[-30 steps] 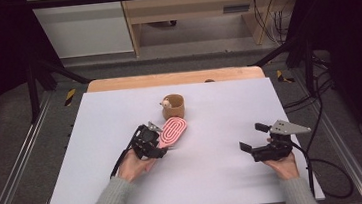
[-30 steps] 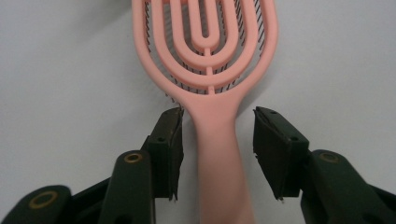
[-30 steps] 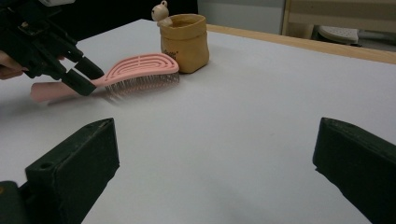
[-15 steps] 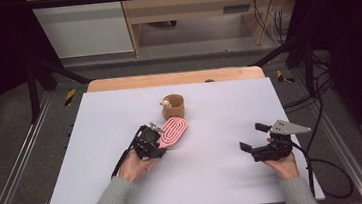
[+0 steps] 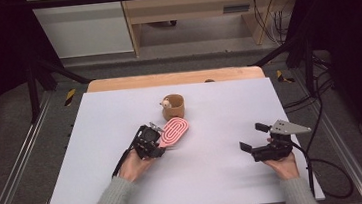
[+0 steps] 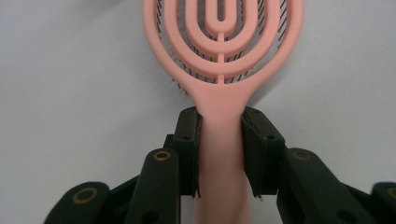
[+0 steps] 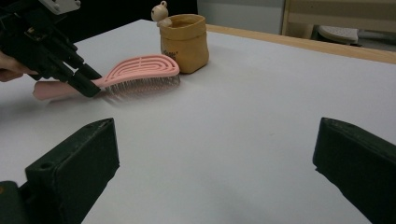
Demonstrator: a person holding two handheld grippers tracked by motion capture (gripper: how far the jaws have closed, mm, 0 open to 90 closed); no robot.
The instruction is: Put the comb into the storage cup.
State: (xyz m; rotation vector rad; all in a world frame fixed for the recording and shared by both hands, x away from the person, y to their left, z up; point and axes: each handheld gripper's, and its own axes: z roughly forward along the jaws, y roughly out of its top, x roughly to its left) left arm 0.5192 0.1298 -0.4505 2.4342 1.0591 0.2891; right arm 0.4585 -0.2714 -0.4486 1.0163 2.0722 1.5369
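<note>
**Two grippers at the table, one clamped on the pink brush**

Two grippers are in your hands above the white table (image 5: 94,155). Your left gripper (image 5: 156,138) sits left of centre, and its jaws have just been closing with the handle of the pink hairbrush (image 5: 174,132) between them. In the left gripper view the pads (image 6: 188,140) press against both sides of the handle, just below the spot where it widens into the looped head, so the brush (image 6: 223,51) is pinched firmly at its neck.

From the right gripper view you can see the brush (image 7: 135,70) lying low, bristles facing down toward the table, its handle end sticking out behind the left gripper (image 7: 88,83). The head points toward the small tan pouch (image 5: 174,106), which stands upright just beyond the brush head; whether the two touch you cannot tell. A little bear figure (image 7: 161,14) perches on the pouch's rim (image 7: 184,21).

Your right gripper (image 5: 253,136) rests well apart on the right side of the table. Its jaws stand spread wide with bare tabletop between them.
</note>
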